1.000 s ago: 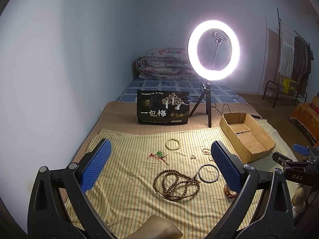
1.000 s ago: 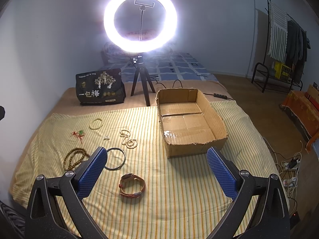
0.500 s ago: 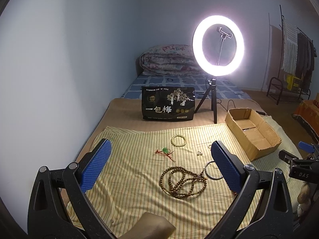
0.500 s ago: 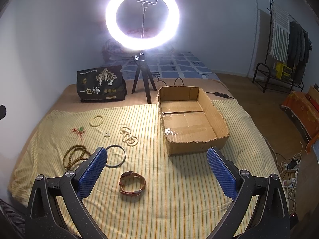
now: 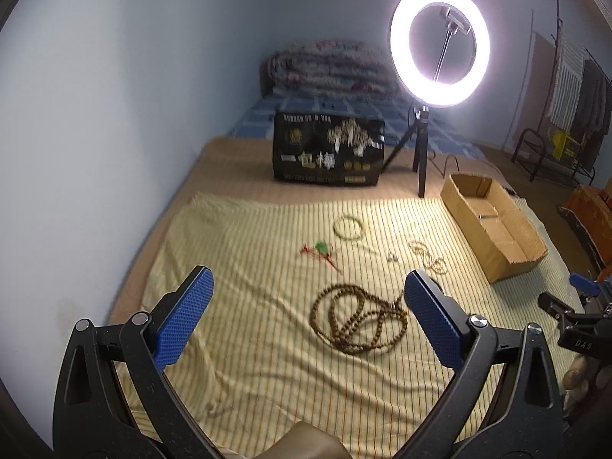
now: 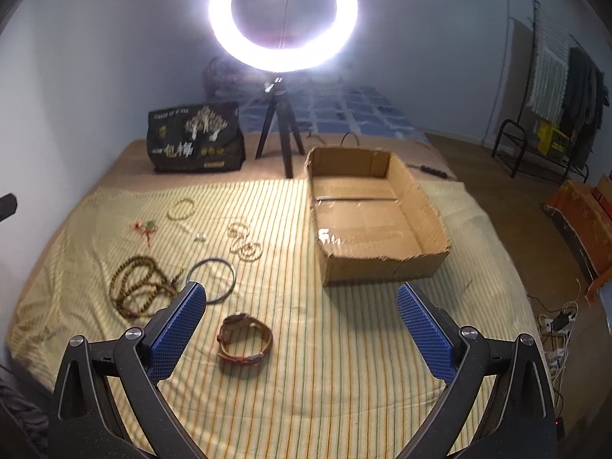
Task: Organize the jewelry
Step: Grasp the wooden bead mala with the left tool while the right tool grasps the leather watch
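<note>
Jewelry lies on a yellow striped cloth (image 6: 344,363). A long brown bead necklace (image 5: 355,319) (image 6: 137,285) is coiled near the left. A brown leather bracelet (image 6: 244,340) lies in front of my right gripper (image 6: 302,329), which is open and empty above it. A dark metal bangle (image 6: 212,279), a pale bead bracelet (image 6: 180,208), a pale bead string (image 6: 244,239), a red-green charm (image 5: 321,250) and small earrings (image 6: 200,235) lie further back. An open cardboard box (image 6: 367,222) (image 5: 493,222) stands on the right. My left gripper (image 5: 306,321) is open and empty above the brown necklace.
A ring light on a tripod (image 6: 283,19) stands behind the cloth. A black printed bag (image 6: 195,137) sits at the back left. A wall runs along the left (image 5: 95,114). A clothes rack (image 6: 550,95) and cables on the floor (image 6: 558,321) are to the right.
My left gripper has swung left and moved closer over the brown bead necklace. My right gripper has drifted slightly forward; its view tilted a little. Nothing was picked up.
</note>
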Action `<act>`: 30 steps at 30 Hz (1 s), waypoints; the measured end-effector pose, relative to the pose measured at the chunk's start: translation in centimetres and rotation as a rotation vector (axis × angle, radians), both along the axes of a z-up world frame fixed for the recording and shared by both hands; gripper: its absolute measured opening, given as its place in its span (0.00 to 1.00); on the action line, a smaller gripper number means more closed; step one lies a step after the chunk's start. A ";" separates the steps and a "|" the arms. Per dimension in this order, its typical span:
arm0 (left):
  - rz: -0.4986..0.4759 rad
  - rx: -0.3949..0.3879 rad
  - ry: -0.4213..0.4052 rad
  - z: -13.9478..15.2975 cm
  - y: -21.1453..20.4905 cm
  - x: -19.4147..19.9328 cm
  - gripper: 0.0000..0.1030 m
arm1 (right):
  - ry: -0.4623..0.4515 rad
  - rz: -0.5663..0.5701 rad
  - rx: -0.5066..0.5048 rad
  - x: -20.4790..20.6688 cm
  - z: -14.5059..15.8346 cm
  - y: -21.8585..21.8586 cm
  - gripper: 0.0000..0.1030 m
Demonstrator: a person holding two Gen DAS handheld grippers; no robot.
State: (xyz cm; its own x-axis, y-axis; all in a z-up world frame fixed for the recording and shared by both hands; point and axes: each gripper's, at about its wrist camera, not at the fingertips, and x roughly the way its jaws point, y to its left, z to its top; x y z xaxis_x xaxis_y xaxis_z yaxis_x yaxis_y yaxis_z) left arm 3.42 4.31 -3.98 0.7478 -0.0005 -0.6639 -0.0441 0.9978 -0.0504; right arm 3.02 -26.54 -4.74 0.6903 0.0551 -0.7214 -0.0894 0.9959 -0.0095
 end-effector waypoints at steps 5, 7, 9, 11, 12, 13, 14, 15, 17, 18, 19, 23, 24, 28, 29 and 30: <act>-0.055 -0.066 0.102 -2.3 -0.1 1.2 0.99 | 0.094 0.072 -0.010 0.6 -2.3 0.8 0.97; -0.095 -0.076 0.147 -3.2 -0.8 1.6 0.99 | 0.122 0.078 -0.020 0.8 -3.0 1.0 0.97; -0.127 -0.069 0.184 -4.3 -1.7 1.9 0.98 | 0.164 0.098 -0.040 1.2 -4.1 1.3 0.97; -0.163 -0.064 0.221 -5.2 -2.7 2.3 0.95 | 0.193 0.097 -0.049 1.7 -4.8 1.4 0.97; -0.180 -0.057 0.240 -5.8 -3.2 2.5 0.94 | 0.203 0.094 -0.053 1.9 -5.2 1.3 0.97; -0.191 -0.049 0.257 -6.4 -3.6 2.7 0.93 | 0.214 0.092 -0.055 2.1 -5.5 1.3 0.97; -0.200 -0.042 0.273 -6.9 -4.0 2.9 0.93 | 0.228 0.097 -0.055 2.3 -5.9 1.3 0.97; -0.217 -0.037 0.293 -7.5 -4.4 3.0 0.91 | 0.239 0.107 -0.056 2.4 -6.3 1.4 0.97; -0.243 -0.015 0.323 -8.6 -5.3 3.1 0.91 | 0.254 0.133 -0.064 2.4 -6.8 1.8 0.97; -0.254 0.000 0.333 -9.2 -5.8 3.2 0.91 | 0.260 0.144 -0.072 2.3 -7.0 2.0 0.97; -0.264 0.007 0.348 -9.8 -6.2 3.4 0.91 | 0.265 0.157 -0.084 2.3 -7.3 2.3 0.97; -0.282 0.041 0.401 -11.8 -7.1 4.4 0.91 | 0.287 0.191 -0.110 2.5 -8.4 2.9 0.97; -0.287 0.060 0.408 -12.3 -7.5 4.6 0.91 | 0.296 0.198 -0.112 2.6 -8.7 3.0 0.97; -0.285 0.120 0.424 -13.8 -8.3 5.8 0.91 | 0.313 0.225 -0.127 2.9 -9.3 3.4 0.97; -0.278 0.130 0.432 -14.2 -8.3 6.1 0.91 | 0.312 0.229 -0.130 3.0 -9.4 3.5 0.97; -0.273 0.139 0.441 -14.7 -8.4 6.4 0.91 | 0.314 0.234 -0.133 3.1 -9.6 3.6 0.97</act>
